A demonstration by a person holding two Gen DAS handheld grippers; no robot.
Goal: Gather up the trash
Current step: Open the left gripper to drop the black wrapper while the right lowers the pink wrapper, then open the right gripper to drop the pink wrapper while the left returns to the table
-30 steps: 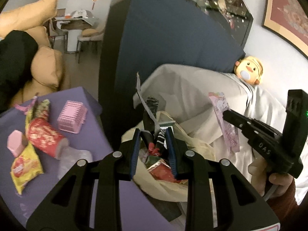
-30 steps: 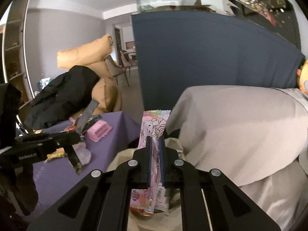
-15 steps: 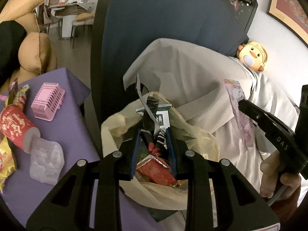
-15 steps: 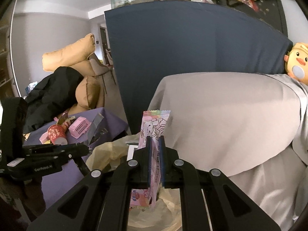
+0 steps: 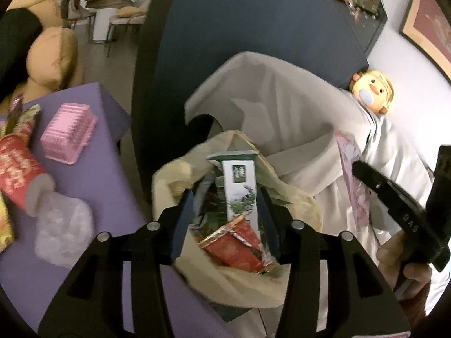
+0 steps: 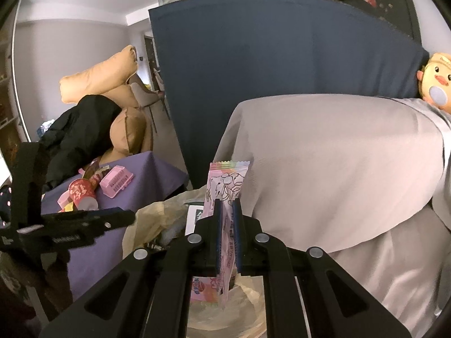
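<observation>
A beige plastic trash bag (image 5: 293,197) sits open between the purple table and the sofa, holding a green-white carton (image 5: 239,186) and a red wrapper (image 5: 234,245). My left gripper (image 5: 225,214) hangs open right above the bag's mouth, empty. My right gripper (image 6: 227,217) is shut on a pink cartoon wrapper (image 6: 225,180), held upright over the bag (image 6: 152,217). The pink wrapper also shows in the left wrist view (image 5: 349,169). My left gripper shows at the left of the right wrist view (image 6: 107,219).
On the purple table (image 5: 107,180) lie a pink ridged box (image 5: 67,132), a red paper cup (image 5: 19,169), a clear plastic tray (image 5: 62,233) and snack packets. A cream-covered sofa (image 6: 338,155), a blue panel (image 5: 239,42) and a duck plush (image 5: 372,90) stand behind.
My left gripper has opened over the bag and the dark wrappers it held are gone from its jaws. The right gripper with the pink wrapper came closer over the bag.
</observation>
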